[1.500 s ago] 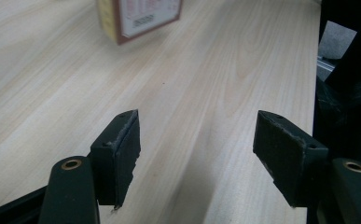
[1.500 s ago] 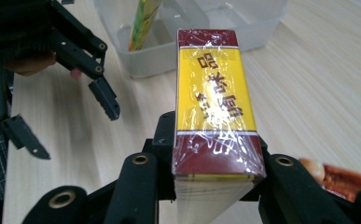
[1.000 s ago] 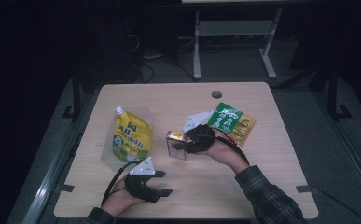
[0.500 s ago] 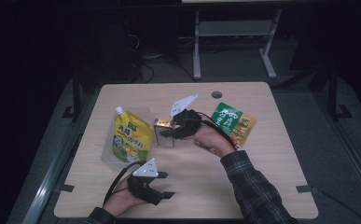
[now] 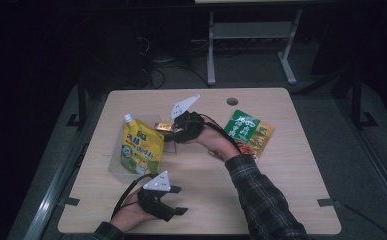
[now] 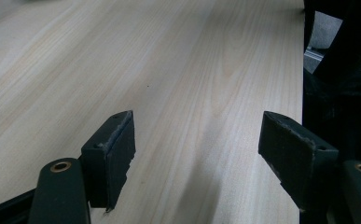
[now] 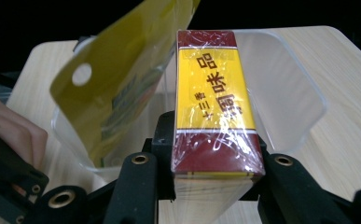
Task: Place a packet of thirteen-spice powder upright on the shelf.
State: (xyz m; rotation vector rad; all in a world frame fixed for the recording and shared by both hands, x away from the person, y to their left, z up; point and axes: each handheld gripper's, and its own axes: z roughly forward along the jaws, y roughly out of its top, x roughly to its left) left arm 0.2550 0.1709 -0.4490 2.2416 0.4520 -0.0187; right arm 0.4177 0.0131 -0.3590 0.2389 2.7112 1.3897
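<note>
Change: right gripper (image 5: 173,134) has carried the red-and-yellow film-wrapped box (image 7: 213,100) from beside the green snack packet (image 5: 248,131) to the clear plastic tub (image 7: 285,88).
Box: clamped between the right jaws, at the tub's rim beside the yellow spouted pouch (image 5: 141,145).
Left gripper (image 5: 173,206): jaws wide apart, empty, near the tub.
Meaning: drop-in looks close.

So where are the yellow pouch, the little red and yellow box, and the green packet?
Yellow pouch (image 5: 142,148), high view, front panel.
Box (image 7: 214,100), right gripper view, yellow label.
Green packet (image 5: 244,126), high view, green face.

clear container (image 7: 285,93) partly hidden behind yellow pouch (image 7: 122,79), box (image 7: 213,98) print unreadable
</note>
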